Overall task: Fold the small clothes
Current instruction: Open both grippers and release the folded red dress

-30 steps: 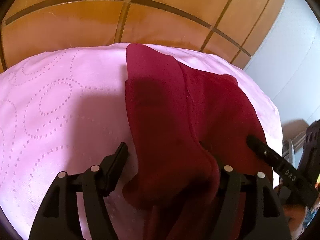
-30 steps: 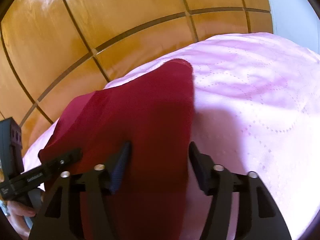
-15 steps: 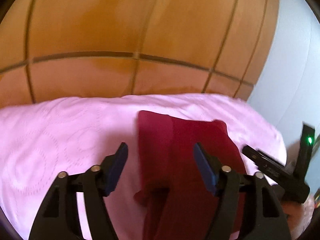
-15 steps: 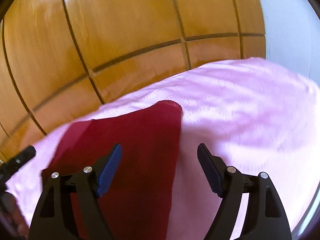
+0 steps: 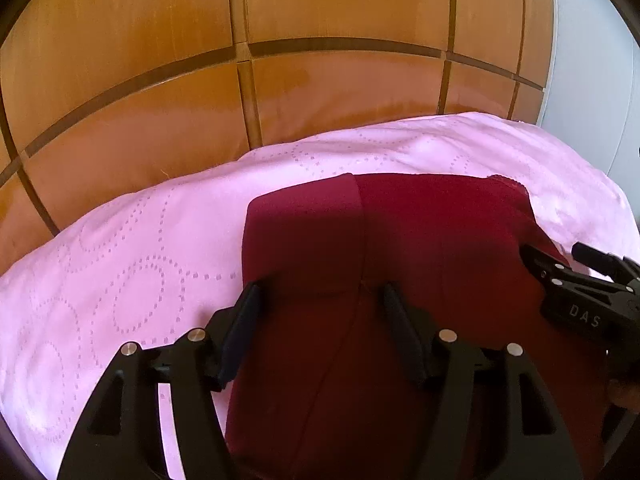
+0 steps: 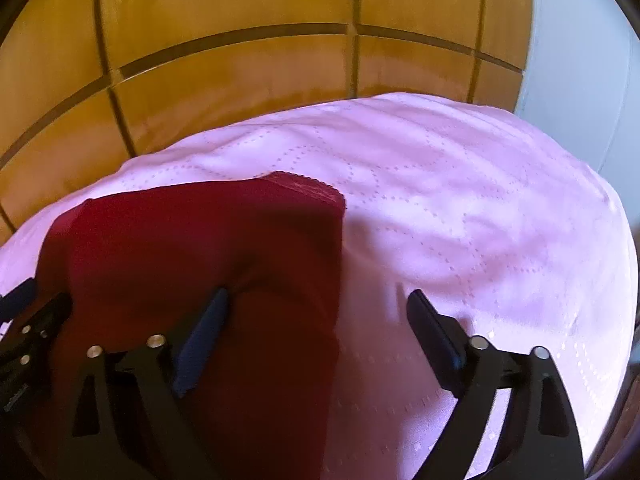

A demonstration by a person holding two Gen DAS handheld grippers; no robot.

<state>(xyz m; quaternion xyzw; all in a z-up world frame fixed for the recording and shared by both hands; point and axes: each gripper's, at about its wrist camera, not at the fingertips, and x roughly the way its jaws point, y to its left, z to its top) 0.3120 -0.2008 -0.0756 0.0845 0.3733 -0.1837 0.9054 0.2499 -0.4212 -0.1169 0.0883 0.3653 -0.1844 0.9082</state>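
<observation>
The garment lies on the bedspread, the wooden headboard behind them

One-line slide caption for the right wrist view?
Right gripper, jaws opening and gripping nothing, straddles the right edge of a dark red garment lying on a pink dotted sheet before wooden panelling.

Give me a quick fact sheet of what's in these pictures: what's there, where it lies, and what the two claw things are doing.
Surface: pink quilted cover with dotted loops
Backdrop: wooden panelling
Item: dark red garment, lying flat on the cover, already folded over with a seam down the middle
Trim: lacy edge at its far corner
Left gripper: jaws opening, over the garment, not pinching it
Right gripper: jaws opening, astride the garment's right edge, one finger over cloth, the other over the cover
Held: nothing
</observation>
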